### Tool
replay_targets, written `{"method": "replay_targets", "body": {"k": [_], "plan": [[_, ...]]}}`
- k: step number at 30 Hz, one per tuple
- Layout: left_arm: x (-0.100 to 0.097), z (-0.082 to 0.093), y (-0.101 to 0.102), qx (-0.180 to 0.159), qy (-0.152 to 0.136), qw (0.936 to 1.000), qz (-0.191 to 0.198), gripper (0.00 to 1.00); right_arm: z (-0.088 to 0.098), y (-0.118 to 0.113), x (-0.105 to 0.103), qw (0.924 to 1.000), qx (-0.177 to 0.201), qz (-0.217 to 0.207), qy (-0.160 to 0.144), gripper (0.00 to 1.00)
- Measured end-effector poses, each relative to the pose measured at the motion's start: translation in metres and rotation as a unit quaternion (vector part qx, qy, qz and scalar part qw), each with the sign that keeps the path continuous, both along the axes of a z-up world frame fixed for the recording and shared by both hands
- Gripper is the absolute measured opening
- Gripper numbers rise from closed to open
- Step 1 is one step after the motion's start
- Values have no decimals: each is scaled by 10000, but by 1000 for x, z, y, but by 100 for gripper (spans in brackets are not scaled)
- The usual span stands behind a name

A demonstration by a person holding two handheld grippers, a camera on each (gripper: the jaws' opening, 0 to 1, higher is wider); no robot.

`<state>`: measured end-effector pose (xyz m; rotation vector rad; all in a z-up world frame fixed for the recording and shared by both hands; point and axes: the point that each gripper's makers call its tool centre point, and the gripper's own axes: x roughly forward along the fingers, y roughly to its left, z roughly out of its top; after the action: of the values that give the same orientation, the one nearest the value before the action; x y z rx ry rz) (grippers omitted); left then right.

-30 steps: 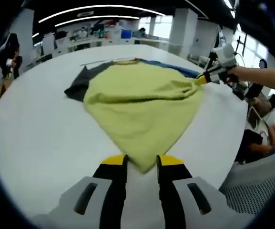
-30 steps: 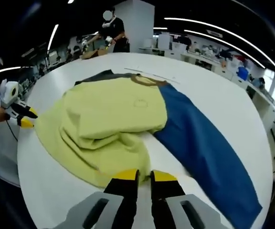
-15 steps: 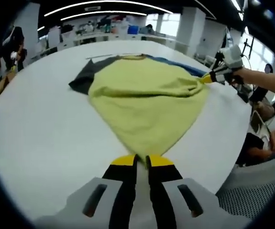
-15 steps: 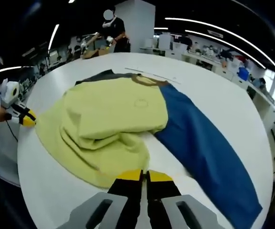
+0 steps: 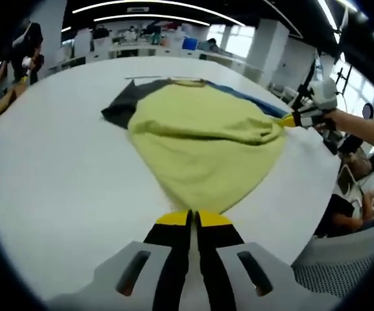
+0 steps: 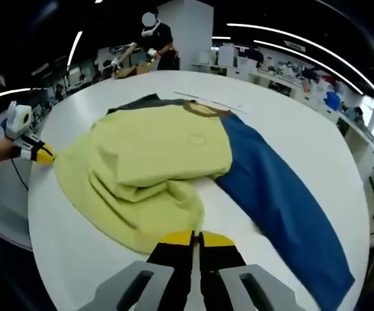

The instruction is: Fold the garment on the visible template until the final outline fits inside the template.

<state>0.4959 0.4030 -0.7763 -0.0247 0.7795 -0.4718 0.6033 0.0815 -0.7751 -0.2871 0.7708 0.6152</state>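
White round table (image 5: 50, 181) carries the yellow garment (image 5: 199, 146) in its middle, and my left gripper (image 5: 191, 220) then right gripper (image 6: 194, 238) have just closed on its hem corners, so I judge lifting for the fold comes next.

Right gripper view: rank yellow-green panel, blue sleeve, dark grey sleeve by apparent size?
1. yellow-green panel
2. blue sleeve, nearer the camera, so its margin is unsure
3. dark grey sleeve, mostly hidden and farthest
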Motion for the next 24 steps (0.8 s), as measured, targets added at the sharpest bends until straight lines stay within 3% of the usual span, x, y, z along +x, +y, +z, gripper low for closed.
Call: {"method": "replay_targets", "body": {"k": [12,16,24], "plan": [[2,13,8,44,-115,9999,-91,1,5,-1,-30,10000,-8,34,77,0],[1,14,12,220,-159,9995,-190,1,7,0,-41,9999,37,-48,123,0],[1,17,16,96,-139,9997,-155,1,12,0,-63,9986,329,-341,220,0]]}}
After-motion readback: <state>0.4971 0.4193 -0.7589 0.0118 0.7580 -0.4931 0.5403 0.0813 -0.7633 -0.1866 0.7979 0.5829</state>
